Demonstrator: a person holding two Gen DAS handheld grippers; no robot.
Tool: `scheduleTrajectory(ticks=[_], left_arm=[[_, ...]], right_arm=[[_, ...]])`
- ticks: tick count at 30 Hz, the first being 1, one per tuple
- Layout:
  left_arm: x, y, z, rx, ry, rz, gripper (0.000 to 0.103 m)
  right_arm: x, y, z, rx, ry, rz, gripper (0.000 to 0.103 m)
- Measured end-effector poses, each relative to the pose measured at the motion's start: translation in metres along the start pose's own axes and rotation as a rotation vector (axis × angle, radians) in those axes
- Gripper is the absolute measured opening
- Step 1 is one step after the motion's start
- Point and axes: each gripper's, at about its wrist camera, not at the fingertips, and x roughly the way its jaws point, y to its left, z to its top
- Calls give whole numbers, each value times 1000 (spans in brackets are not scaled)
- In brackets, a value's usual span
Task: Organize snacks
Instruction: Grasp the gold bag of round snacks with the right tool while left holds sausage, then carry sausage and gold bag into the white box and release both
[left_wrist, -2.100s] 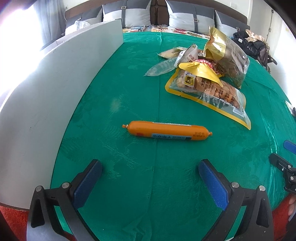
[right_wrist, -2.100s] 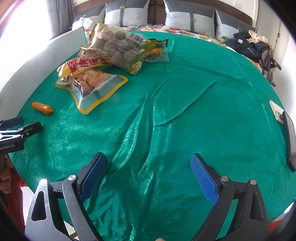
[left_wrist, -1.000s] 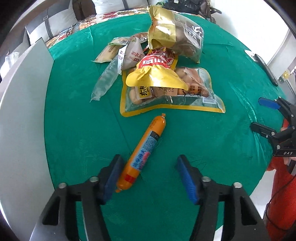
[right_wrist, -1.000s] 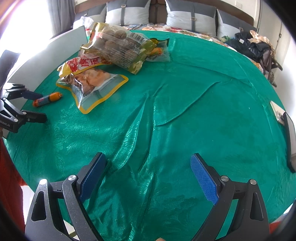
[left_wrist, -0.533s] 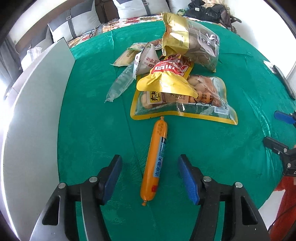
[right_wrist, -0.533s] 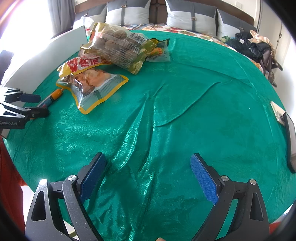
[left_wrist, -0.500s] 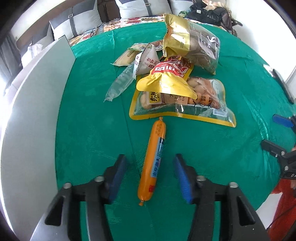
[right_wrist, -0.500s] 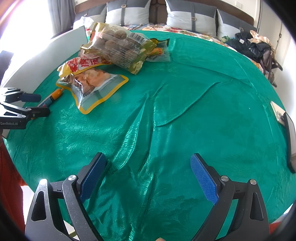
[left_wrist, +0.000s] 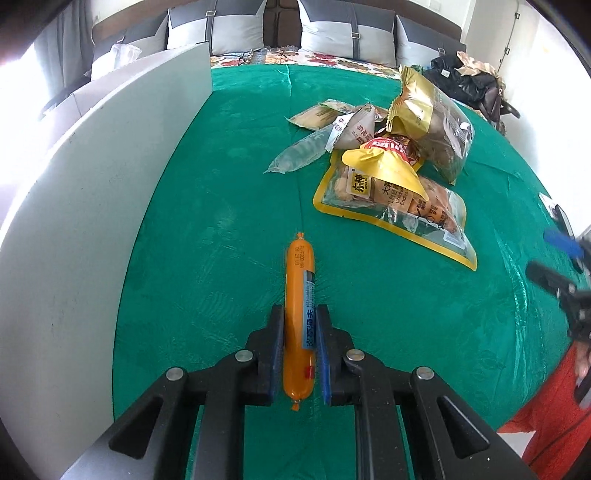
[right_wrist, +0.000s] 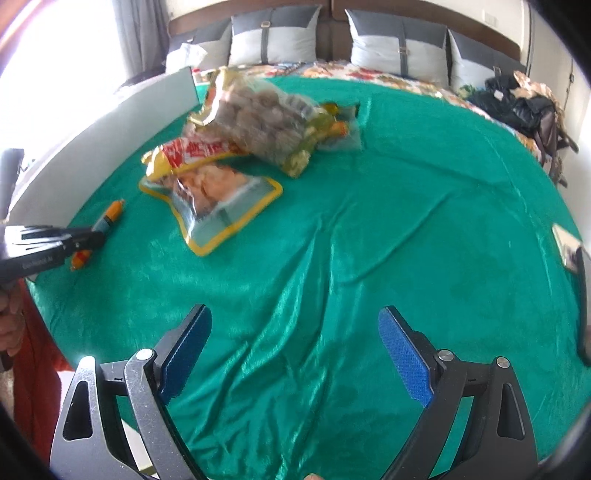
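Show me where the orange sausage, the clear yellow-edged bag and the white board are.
orange sausage (left_wrist: 300, 273), left wrist view, its bare upper half.
clear yellow-edged bag (left_wrist: 424, 214), left wrist view, its clear front.
white board (left_wrist: 92, 192), left wrist view, its flat face.

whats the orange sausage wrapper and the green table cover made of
Sausage: looks like thin glossy plastic film, smooth and tight, crimped to a nub at each end, with a printed label. Table cover: probably satin-like woven fabric; it shines, wrinkles into soft folds and shows a faint floral pattern.

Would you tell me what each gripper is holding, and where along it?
The left gripper clamps the orange sausage on its near half; the right gripper is open, holding nothing.
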Motion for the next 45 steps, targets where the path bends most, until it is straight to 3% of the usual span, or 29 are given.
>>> scheduleTrajectory(ticks=[3, 6, 11, 12, 14, 19, 23, 25, 29, 32, 35, 40, 45], left_arm=[[-1, 1, -3, 9, -16, -4, 16], [-3, 2, -7, 8, -26, -13, 16], [-7, 5, -12, 8, -35, -31, 16], [-7, 6, -13, 9, -37, -33, 16], [-7, 7, -13, 5, -39, -42, 16], [-6, 10, -11, -12, -35, -55, 16], [-6, 10, -9, -15, -29, -51, 16], [-6, 8, -8, -10, -26, -44, 16], [-5, 5, -8, -1, -22, -30, 16], [-5, 4, -9, 1, -22, -28, 16], [-6, 3, -11, 13, -21, -20, 16], [-6, 3, -11, 13, -18, -19, 16], [-5, 6, -11, -2, -16, -32, 16]], right_arm=[[10, 19, 49, -269, -69, -111, 94], [42, 42, 90, -462, -22, -103, 94], [97, 72, 115, -619, 56, -131, 90], [99, 71, 118, -597, 67, -117, 90], [92, 60, 128, -519, 63, -111, 62], [61, 13, 137, -270, 187, -48, 60], [24, -27, 119, -16, 343, 116, 60], [8, -33, 106, 27, 380, 153, 61], [3, -29, 65, 83, 467, 136, 61], [19, -14, 41, 65, 468, 76, 62], [19, -11, 31, 108, 381, 31, 67], [19, -26, 24, 248, 342, 59, 69], [10, -37, 25, 231, 330, 36, 75]])
